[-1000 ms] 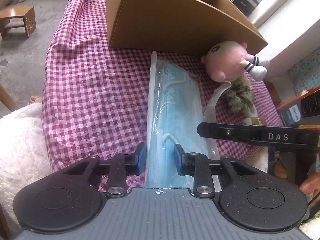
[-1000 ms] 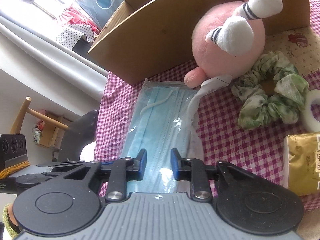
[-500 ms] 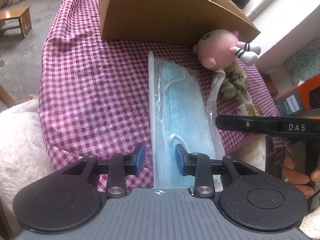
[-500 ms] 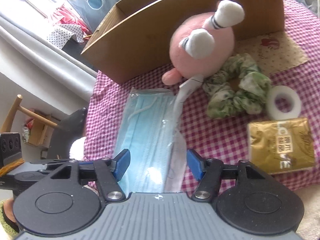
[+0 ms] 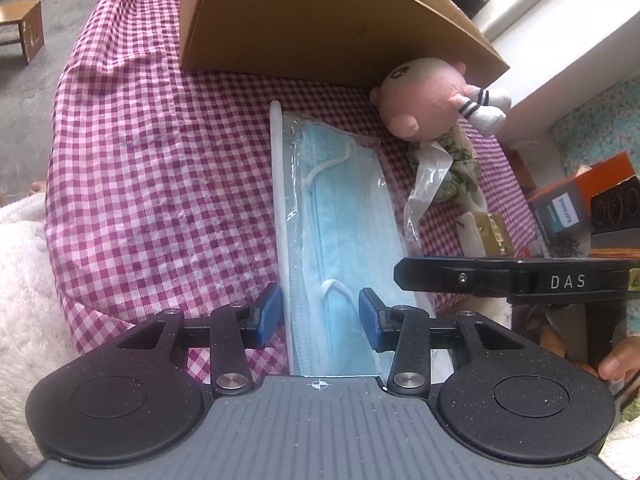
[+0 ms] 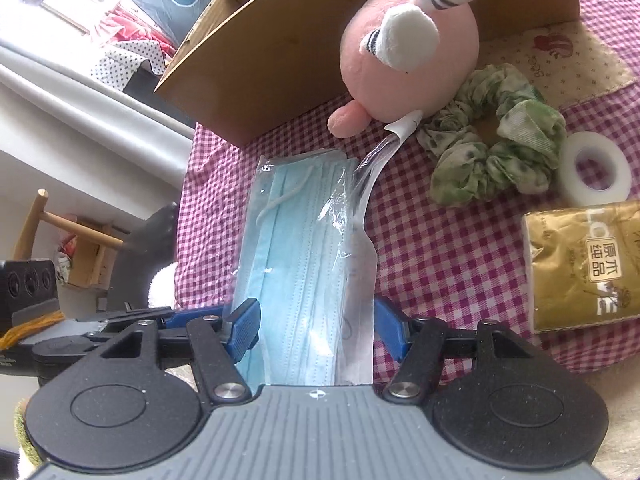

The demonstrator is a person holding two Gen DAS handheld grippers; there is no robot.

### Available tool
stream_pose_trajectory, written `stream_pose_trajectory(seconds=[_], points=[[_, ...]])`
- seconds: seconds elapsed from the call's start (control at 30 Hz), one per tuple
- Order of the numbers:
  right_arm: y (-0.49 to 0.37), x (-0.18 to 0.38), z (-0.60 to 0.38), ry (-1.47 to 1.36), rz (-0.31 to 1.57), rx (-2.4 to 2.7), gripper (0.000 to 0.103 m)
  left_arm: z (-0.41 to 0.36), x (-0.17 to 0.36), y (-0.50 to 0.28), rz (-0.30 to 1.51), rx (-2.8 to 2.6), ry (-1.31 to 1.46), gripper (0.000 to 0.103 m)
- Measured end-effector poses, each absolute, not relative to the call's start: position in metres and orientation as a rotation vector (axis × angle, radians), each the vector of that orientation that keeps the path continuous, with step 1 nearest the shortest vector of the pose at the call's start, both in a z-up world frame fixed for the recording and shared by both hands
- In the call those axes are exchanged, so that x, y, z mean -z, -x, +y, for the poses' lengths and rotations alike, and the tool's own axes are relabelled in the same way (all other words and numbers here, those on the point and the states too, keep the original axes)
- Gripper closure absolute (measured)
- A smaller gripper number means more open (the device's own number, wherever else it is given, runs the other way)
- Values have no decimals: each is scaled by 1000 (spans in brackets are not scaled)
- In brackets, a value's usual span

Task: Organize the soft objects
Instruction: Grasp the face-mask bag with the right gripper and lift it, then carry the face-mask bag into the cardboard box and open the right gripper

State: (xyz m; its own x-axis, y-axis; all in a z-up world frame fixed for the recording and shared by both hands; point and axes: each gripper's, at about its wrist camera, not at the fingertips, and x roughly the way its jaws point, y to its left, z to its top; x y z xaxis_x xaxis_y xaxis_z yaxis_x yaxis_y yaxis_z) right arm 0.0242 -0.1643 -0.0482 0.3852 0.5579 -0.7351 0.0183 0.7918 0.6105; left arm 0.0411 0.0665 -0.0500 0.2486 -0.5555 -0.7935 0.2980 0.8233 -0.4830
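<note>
Bare red-and-white checked tablecloth [image 5: 160, 184] lies open toward 9 o'clock of the bagged blue face masks [image 5: 344, 216]. Brown cardboard box [image 5: 320, 24] blocks 12 o'clock; pink plush toy [image 5: 428, 96] and green fabric scrunchie [image 6: 496, 136] crowd 2 o'clock.

**Camera setup: two wrist fisheyes**

Both ride close above the checked cloth [image 5: 160, 184], angled steeply down along their fingers. Left faces the box [image 5: 304, 28] from its left; right from the opposite side. Shared: mask pack [image 5: 344, 216], plush [image 6: 408, 56].
</note>
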Motion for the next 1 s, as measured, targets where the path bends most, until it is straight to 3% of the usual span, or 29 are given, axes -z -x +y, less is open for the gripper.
stream_pose_trajectory(seconds=[0.17, 0.43, 1.0], points=[[-33, 60, -173, -748, 1139, -422, 43, 74, 54, -36, 1189, 612, 315, 61], [-34, 55, -163, -704, 1107, -418, 80, 87, 49, -28, 1138, 598, 350, 61], [-22, -33, -136, -484, 845, -560, 86, 110, -23, -8, 952, 584, 415, 62]])
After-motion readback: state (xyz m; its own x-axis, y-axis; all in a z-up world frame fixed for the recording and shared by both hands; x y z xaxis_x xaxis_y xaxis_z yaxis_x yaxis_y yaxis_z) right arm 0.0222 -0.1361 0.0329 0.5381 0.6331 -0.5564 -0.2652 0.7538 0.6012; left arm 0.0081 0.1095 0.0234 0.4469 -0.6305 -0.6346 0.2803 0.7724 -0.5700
